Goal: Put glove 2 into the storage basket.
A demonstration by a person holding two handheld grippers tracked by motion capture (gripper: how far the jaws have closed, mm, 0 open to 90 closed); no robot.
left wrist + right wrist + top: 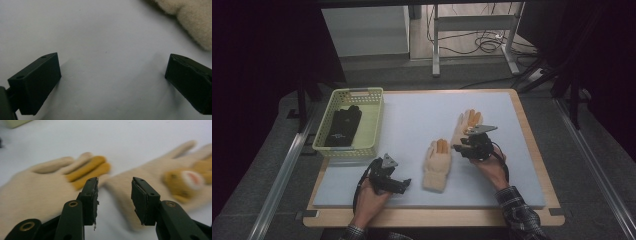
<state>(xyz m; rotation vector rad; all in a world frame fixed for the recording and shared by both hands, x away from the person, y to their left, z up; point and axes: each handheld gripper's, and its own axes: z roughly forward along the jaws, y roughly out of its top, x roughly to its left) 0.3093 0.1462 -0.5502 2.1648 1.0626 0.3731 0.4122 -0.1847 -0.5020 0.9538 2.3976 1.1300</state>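
A: What does the work surface look like?
B: A wooden table under a pale blue-grey mat.
A: And around it?
B: Grey carpet floor, metal rails at the sides, a grey-legged desk frame behind with cables on the floor. The edges are dark.

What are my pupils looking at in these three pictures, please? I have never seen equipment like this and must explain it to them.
A person sits at a table and holds a two-jaw gripper in each hand. The high view looks down from above; the other two come from cameras riding on each gripper. The left gripper rests open over bare table. The right gripper is open with nothing between its jaws, above two cream gloves: the near glove and the far glove. A yellow basket holds black gloves.
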